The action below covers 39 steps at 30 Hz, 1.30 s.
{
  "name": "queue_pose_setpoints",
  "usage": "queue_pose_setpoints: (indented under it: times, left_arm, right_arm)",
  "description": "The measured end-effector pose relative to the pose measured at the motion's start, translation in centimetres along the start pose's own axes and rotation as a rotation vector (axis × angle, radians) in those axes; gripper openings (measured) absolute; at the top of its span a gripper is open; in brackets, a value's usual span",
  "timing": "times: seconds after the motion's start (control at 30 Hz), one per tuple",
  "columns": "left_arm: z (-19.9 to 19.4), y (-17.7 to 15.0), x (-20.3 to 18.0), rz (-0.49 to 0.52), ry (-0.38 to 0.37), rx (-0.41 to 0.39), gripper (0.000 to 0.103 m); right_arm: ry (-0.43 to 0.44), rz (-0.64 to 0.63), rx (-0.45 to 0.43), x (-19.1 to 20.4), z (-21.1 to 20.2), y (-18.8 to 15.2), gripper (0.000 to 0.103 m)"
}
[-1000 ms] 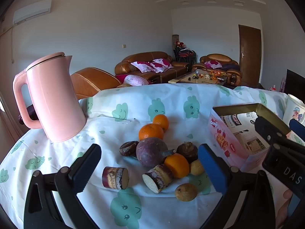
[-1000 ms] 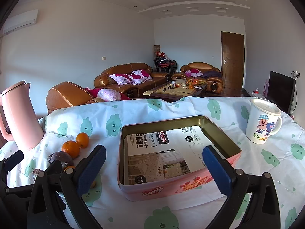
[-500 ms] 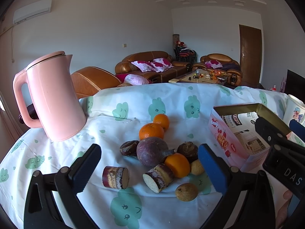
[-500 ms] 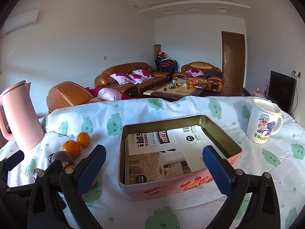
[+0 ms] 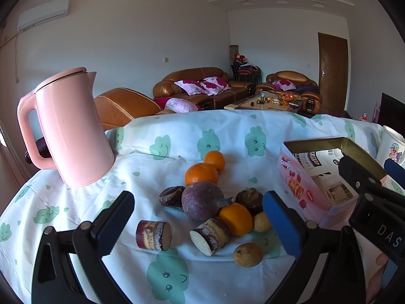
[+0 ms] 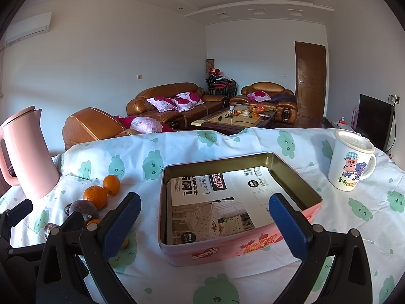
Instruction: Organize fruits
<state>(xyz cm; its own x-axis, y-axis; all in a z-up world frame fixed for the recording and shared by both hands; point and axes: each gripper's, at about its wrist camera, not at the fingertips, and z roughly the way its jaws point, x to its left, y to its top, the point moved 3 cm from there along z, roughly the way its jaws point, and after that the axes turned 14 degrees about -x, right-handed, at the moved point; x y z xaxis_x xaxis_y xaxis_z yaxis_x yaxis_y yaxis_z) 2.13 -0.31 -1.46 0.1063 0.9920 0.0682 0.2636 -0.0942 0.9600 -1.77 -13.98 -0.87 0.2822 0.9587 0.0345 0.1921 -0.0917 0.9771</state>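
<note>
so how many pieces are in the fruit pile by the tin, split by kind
oranges: 3
big purple fruit: 1
dark brown round ones: 2
cut cane pieces: 2
small tan round ones: 2
total: 10

The left gripper (image 5: 198,224) and the right gripper (image 6: 205,224) are both held level with blue-padded fingers (image 6: 287,228) spread wide, nothing being gripped between them.

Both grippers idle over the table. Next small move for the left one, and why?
Probably ease the left gripper down onto the nearest orange. Its jaws stand open and empty with the fruit pile right ahead, and the pink tin holds no fruit, only printed paper.
</note>
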Motion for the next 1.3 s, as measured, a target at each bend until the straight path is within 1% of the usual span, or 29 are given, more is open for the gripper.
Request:
queue_pose_setpoints:
  times: [0.4, 0.53, 0.6, 0.73, 0.83, 0.9, 0.93, 0.97, 1.0, 1.03, 1.07, 1.1, 1.17, 1.23, 1.3]
  left_arm:
    - [0.0, -0.4, 0.5, -0.007, 0.008, 0.018, 0.103]
    - [0.3, 0.0, 1.1, 0.031, 0.028, 0.026, 0.103]
    - [0.5, 0.4, 2.2, 0.028, 0.045, 0.039, 0.103]
    - [1.0, 1.3, 6.5, -0.050, 0.093, 0.067, 0.103]
    - [1.1, 1.5, 10.0, -0.093, 0.167, 0.068, 0.103]
    - [1.1, 1.5, 11.6, -0.095, 0.191, 0.068, 0.103]
    - [0.9, 1.4, 12.3, -0.095, 0.203, 0.066, 0.103]
    - [0.8, 1.4, 12.8, -0.092, 0.213, 0.065, 0.103]
    - [0.7, 1.3, 13.1, -0.083, 0.215, 0.064, 0.103]
    - [0.8, 1.3, 13.2, -0.067, 0.212, 0.068, 0.103]
    - [0.8, 1.1, 13.3, -0.048, 0.210, 0.078, 0.103]
    - [0.9, 1.0, 13.2, -0.037, 0.196, 0.091, 0.102]
    - [1.2, 0.7, 13.0, -0.054, 0.117, 0.129, 0.102]
    - [1.5, 0.3, 12.2, -0.068, 0.020, 0.177, 0.102]
    - [1.5, -0.1, 10.8, -0.023, -0.033, 0.200, 0.099]
  right_arm:
    - [0.029, -0.001, 0.010, 0.4, 0.1, -0.1, 0.102]
    - [0.064, -0.009, 0.015, 0.7, 0.0, 0.0, 0.102]
    - [0.085, -0.010, 0.022, 0.9, 0.1, 0.0, 0.102]
    - [0.139, -0.014, 0.065, 1.6, 0.4, -0.5, 0.102]
    - [0.214, -0.020, 0.079, 2.7, 0.1, -0.8, 0.101]
    - [0.288, -0.033, 0.087, 3.9, -0.4, -1.0, 0.098]
    - [0.322, -0.055, 0.093, 4.8, -0.6, -1.1, 0.090]
    - [0.359, -0.076, 0.110, 5.6, -0.8, -1.4, 0.079]
    - [0.406, -0.083, 0.137, 6.4, -1.0, -1.8, 0.073]
    - [0.459, -0.084, 0.175, 7.3, -1.0, -2.3, 0.061]
    - [0.505, -0.089, 0.219, 8.0, -0.9, -3.0, 0.053]
    - [0.541, -0.106, 0.257, 8.9, -0.8, -3.7, 0.052]
    - [0.575, -0.153, 0.302, 10.3, -0.9, -4.8, 0.052]
    - [0.583, -0.163, 0.307, 10.7, -1.1, -5.1, 0.052]
    - [0.568, -0.164, 0.339, 10.6, -0.8, -5.6, 0.052]
